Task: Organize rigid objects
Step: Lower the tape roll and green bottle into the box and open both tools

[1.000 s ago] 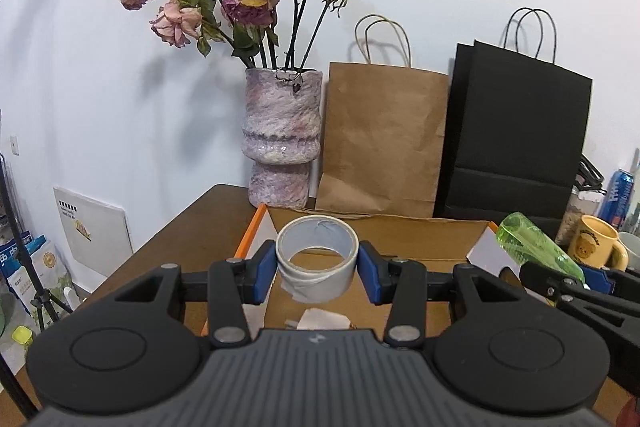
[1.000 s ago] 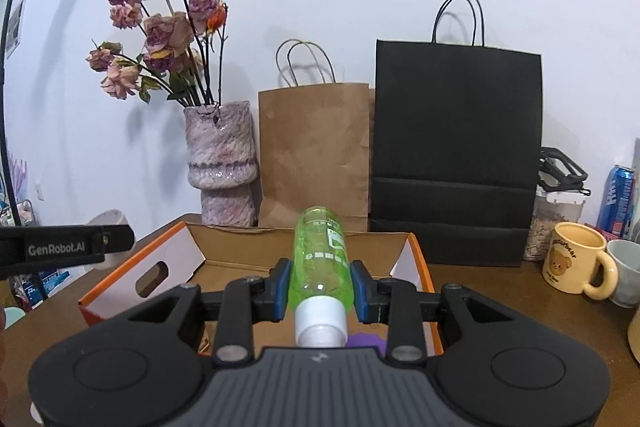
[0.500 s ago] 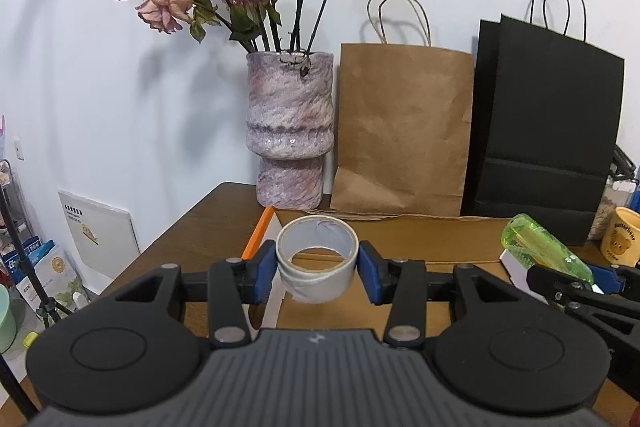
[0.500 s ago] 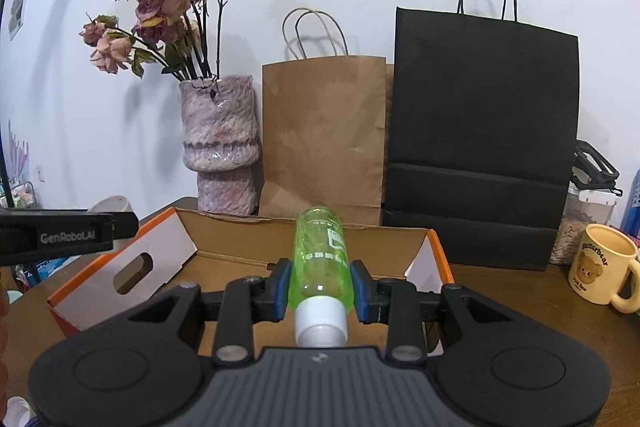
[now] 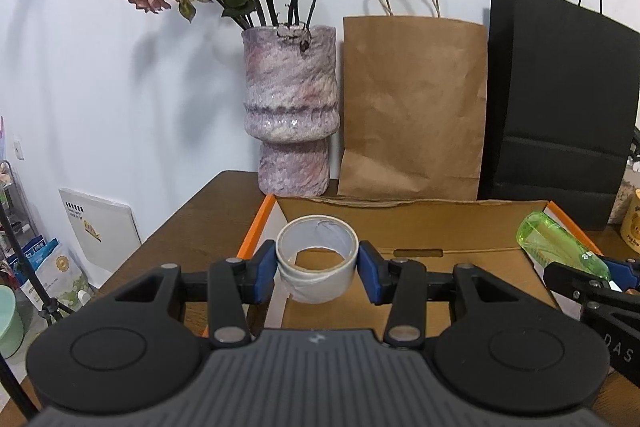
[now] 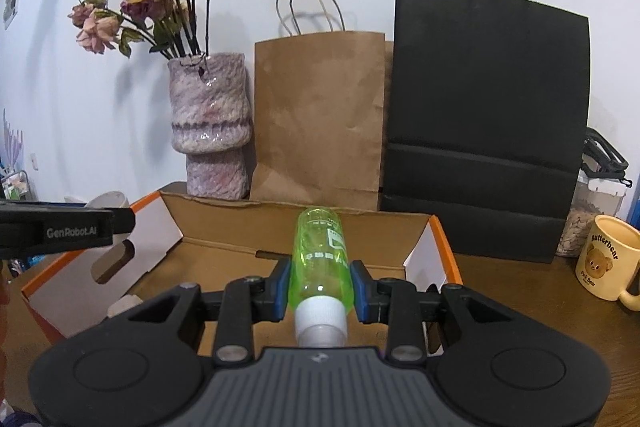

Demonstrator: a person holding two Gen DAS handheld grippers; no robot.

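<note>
As I bring both loads forward and down, the cardboard box [image 6: 248,243] has drawn closer beneath my grippers than a second ago.

My left gripper [image 5: 317,261] is clamped on the tape roll [image 5: 317,259], my right gripper [image 6: 319,285] on the green bottle [image 6: 320,259], cap toward me; both hang over the box's open interior, so release into it looks near. Legible writing: "GenRobot.AI" on the left gripper's side, seen off to my right gripper's left; "Butterbear" on the yellow mug [image 6: 606,263] to its right. The bottle's label is too small to read, possibly not Latin script.
</note>
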